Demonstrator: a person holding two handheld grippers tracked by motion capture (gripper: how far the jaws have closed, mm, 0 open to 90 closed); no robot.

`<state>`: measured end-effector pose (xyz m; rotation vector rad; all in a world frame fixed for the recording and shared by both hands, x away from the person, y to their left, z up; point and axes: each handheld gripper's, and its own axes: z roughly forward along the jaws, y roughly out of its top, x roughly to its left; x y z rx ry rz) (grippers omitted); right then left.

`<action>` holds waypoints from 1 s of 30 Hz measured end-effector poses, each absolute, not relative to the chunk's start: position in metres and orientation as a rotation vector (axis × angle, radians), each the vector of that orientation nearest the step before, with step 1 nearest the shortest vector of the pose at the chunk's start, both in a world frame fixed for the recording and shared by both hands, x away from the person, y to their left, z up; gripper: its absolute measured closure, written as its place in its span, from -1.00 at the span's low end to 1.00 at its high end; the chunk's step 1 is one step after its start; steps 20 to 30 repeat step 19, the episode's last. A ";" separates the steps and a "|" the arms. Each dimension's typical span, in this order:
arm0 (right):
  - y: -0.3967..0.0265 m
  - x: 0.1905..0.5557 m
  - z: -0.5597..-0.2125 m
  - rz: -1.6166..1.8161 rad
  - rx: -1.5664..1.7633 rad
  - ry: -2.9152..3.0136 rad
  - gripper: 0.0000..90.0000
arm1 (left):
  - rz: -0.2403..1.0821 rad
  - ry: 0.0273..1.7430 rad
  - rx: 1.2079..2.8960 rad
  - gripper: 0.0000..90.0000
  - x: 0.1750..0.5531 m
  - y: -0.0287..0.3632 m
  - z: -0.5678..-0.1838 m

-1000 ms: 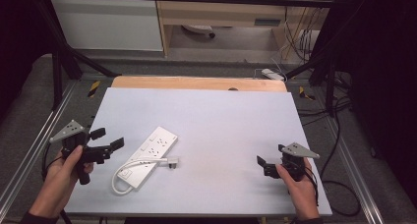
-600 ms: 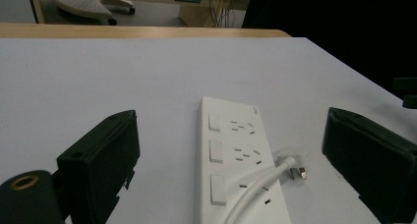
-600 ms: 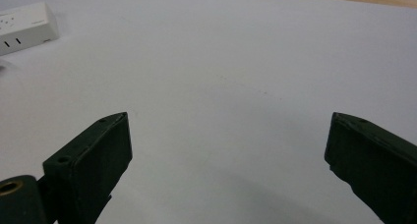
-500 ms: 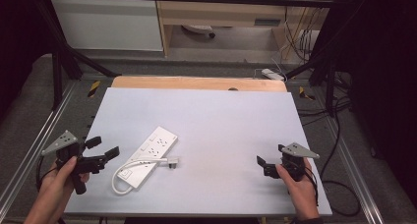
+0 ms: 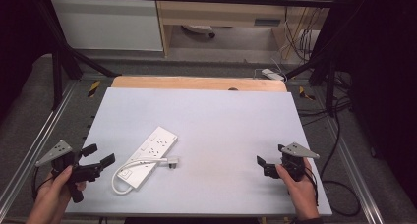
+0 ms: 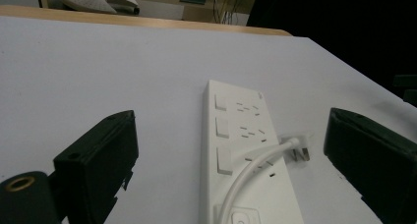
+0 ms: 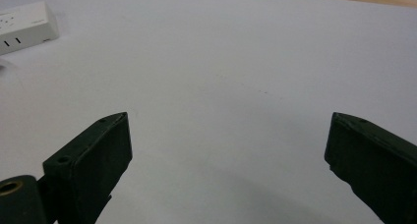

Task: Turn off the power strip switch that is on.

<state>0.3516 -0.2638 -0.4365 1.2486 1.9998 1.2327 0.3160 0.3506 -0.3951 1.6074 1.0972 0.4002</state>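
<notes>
Left gripper (image 5: 98,155), jaws spread and empty, has drawn back toward the table's (image 5: 221,111) near-left corner and now sits just left of the power strip (image 5: 150,156). Strip lies left of centre, its cord (image 5: 129,169) looped alongside, plug (image 5: 171,162) free on the table. Likely a release or reset; the strip is untouched. Right gripper (image 5: 263,165), also spread and empty, has stayed near the right edge.

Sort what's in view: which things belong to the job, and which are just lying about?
In the job: white power strip, its plug, left gripper, right gripper.
Lying about: second power strip on the floor, wooden board, floor cables.
</notes>
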 end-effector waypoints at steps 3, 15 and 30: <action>-0.264 0.352 -0.437 1.233 1.251 2.000 -0.90 | 0.397 1.104 1.608 -0.86 0.314 0.352 -0.400; -0.263 0.352 -0.438 1.218 1.257 2.005 -0.90 | 0.397 1.092 1.655 -0.85 0.307 0.346 -0.417; -0.262 0.354 -0.442 1.163 1.297 2.019 -0.90 | 0.402 1.086 1.681 -0.85 0.305 0.341 -0.422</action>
